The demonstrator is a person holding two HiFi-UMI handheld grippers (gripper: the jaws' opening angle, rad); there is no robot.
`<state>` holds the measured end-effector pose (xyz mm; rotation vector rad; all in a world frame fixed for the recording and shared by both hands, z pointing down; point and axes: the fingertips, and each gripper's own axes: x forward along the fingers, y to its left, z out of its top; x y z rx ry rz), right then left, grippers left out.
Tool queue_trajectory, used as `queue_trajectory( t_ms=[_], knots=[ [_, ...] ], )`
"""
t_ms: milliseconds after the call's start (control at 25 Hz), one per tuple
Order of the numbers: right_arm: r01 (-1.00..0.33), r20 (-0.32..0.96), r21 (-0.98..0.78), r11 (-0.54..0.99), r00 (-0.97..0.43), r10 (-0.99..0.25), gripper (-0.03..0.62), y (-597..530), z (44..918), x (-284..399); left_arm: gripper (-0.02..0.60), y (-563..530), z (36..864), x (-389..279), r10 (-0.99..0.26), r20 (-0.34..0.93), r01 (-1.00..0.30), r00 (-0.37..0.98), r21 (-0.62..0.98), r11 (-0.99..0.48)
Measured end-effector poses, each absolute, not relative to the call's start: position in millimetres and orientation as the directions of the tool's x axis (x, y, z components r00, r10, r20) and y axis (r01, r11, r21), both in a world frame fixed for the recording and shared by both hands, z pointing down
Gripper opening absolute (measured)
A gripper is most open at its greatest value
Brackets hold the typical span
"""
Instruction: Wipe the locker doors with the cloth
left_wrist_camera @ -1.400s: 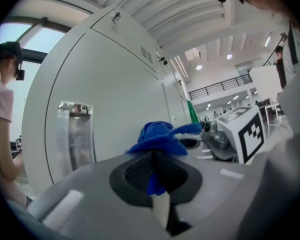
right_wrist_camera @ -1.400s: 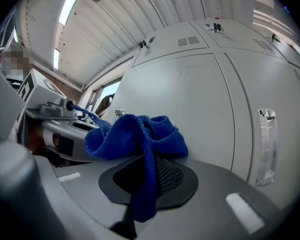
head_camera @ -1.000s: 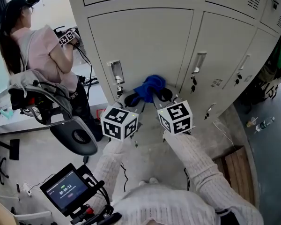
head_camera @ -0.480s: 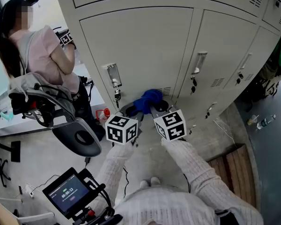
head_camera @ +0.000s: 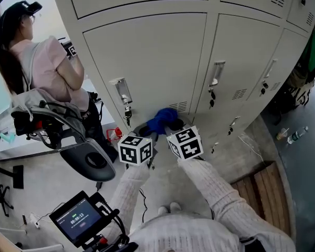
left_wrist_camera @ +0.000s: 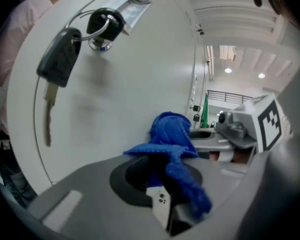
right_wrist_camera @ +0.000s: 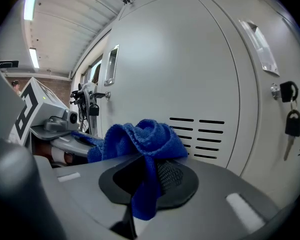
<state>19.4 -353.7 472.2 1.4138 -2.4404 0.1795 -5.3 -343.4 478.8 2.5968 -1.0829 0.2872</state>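
A blue cloth is bunched against the low part of a beige locker door, just beside its vent slots. My left gripper and right gripper meet at the cloth, each shut on a part of it. In the left gripper view the cloth is pinched in the left gripper, under a black key hanging from the door's lock. In the right gripper view the cloth droops into the right gripper, with the vent slots right behind it.
A person in a pink top stands at the left by an office chair. A screen device sits low at the left. The neighbouring locker door has a handle and keys. A wooden pallet and a bottle lie at the right.
Both grippers have slid down the door with the cloth, from beside the lock to the vent slots near its bottom.
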Motion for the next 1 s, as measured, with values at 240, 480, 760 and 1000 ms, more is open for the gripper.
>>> queue_trajectory(
  t_ms=[240,480,760,1000],
  knots=[
    [-0.861,0.236,0.091,0.501,-0.470,-0.850,0.048,-343,419,36,0.003,-328,433,15,-0.579,0.211,-0.609,0.788,0.125,-0.783],
    [-0.859,-0.044,0.217,0.463,-0.482,-0.875,0.048,-319,278,58,0.005,-308,295,40,-0.514,0.003,-0.509,0.858,-0.132,-0.851],
    [-0.876,-0.274,0.334,0.348,-0.443,-0.853,0.046,-318,150,75,0.003,-312,167,55,-0.494,-0.200,-0.533,0.846,-0.289,-0.795],
    [-0.885,-0.288,0.339,0.320,-0.421,-0.860,0.046,-340,106,86,0.003,-318,126,64,-0.468,-0.229,-0.520,0.853,-0.299,-0.800]
  ],
)
